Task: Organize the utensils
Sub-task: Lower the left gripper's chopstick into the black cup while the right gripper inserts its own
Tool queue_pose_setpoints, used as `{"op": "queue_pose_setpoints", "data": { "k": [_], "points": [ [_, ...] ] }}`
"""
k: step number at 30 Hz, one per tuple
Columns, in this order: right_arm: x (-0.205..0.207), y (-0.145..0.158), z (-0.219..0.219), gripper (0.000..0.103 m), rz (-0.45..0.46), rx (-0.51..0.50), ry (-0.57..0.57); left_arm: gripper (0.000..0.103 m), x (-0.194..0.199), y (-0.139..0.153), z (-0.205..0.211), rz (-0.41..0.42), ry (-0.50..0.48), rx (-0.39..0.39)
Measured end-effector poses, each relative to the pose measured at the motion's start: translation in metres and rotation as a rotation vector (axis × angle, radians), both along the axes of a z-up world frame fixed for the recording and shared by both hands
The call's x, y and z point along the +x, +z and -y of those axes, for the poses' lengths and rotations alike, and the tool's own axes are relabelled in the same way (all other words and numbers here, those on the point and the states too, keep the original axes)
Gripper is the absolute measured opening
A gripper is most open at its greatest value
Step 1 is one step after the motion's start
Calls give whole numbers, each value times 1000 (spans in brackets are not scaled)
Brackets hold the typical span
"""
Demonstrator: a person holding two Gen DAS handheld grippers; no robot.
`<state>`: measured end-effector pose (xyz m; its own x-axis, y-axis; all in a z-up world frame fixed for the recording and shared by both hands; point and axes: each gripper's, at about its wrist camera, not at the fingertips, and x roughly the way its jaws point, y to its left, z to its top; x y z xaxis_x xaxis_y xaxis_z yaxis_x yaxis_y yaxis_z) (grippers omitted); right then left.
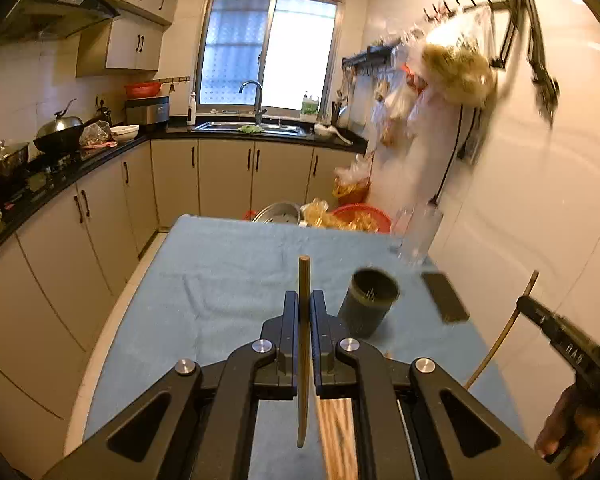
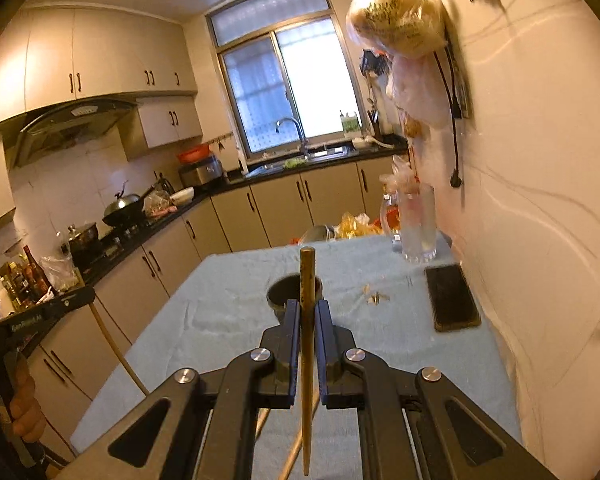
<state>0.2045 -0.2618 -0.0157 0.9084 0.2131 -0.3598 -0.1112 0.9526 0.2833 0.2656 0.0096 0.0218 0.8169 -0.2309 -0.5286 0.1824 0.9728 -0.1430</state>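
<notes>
Black left hand-held gripper, black right hand-held gripper, silver round screws, triangular cut-outs, white lettering on side

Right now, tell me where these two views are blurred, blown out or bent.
Left wrist view: the hanging bags and the glass smear with motion blur, the window is blown out, cabinets curve from fisheye. Right wrist view: sharper, the phone crisp, window again overexposed, edges vignetted black.

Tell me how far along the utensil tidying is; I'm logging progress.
Done: little that shows; the cup looks mostly empty. In hand: the left gripper and right gripper each clamp one chopstick, lifted above the table. Left: dropping both into the cup.
</notes>
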Motion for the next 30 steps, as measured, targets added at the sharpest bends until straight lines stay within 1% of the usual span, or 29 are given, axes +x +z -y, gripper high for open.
{"op": "queue_pose_setpoints", "data": {
  "k": [2, 4, 7, 10, 14, 17, 20, 21, 23, 25, 30],
  "points": [
    [10, 10, 3, 8, 28, 16, 9, 6, 13, 12, 1, 20, -4, -25],
    [23, 17, 5, 8, 43, 28, 11, 6, 28, 23, 8, 61, -19, -40],
    [44, 31, 12, 8, 84, 66, -2, 6, 52, 38, 22, 97, -32, -47],
    [63, 49, 21, 8, 140, 122, -18, 6, 75, 52, 36, 136, -60, -78],
    [92, 68, 25, 8, 183, 168, -35, 6, 105, 61, 50, 145, -62, -113],
    [112, 74, 24, 8, 193, 174, -49, 6, 126, 60, 60, 148, -66, -141],
    [135, 65, 19, 8, 180, 172, -69, 6, 143, 53, 70, 135, -68, -156],
    [141, 62, 20, 8, 172, 175, -68, 6, 150, 45, 73, 119, -73, -160],
    [152, 50, 20, 8, 150, 182, -76, 6, 158, 39, 77, 95, -80, -167],
    [162, 37, 18, 8, 125, 177, -81, 6, 165, 24, 80, 66, -79, -167],
    [181, 3, 16, 8, 55, 205, -75, 6, 171, 1, 86, 11, -80, -160]
  ]
}}
